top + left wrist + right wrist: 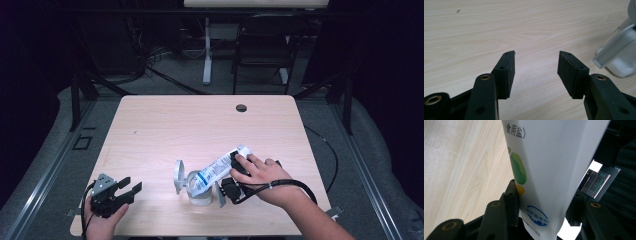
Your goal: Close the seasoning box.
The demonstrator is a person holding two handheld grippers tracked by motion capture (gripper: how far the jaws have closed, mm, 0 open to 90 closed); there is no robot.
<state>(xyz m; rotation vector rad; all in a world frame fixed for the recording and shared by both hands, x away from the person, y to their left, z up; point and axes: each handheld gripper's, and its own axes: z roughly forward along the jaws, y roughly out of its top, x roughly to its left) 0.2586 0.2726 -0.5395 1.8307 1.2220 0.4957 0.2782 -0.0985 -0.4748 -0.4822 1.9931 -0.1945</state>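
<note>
Pouring looks to be the work in hand, and it seems midway. At the left of the high view, the left gripper [129, 190] rests near the bench's [200, 125] front left corner, its jaws spread wide with nothing between them; in its own view the bare wood lies between the two pads [509, 72].

Toward the middle stands a clear jar [199, 192] with its hinged lid [178, 176] swung open to the left, so that step is done. A white salt bag [220, 167] with blue print lies tilted over the jar, its lower end at the jar's mouth and its upper end raised toward the right.

Further right, the right gripper [235, 172] pinches the salt bag across its width; in the right gripper view both pads press against the bag's [549, 170] sides. The right hand [262, 175] bears the gripper just above the bench.

Whether salt is actually flowing, or how full the jar is, cannot be told from the high view, though the jar's bottom looks whitish. What probably remains: finishing the pour, setting the bag down, and closing the lid.
</note>
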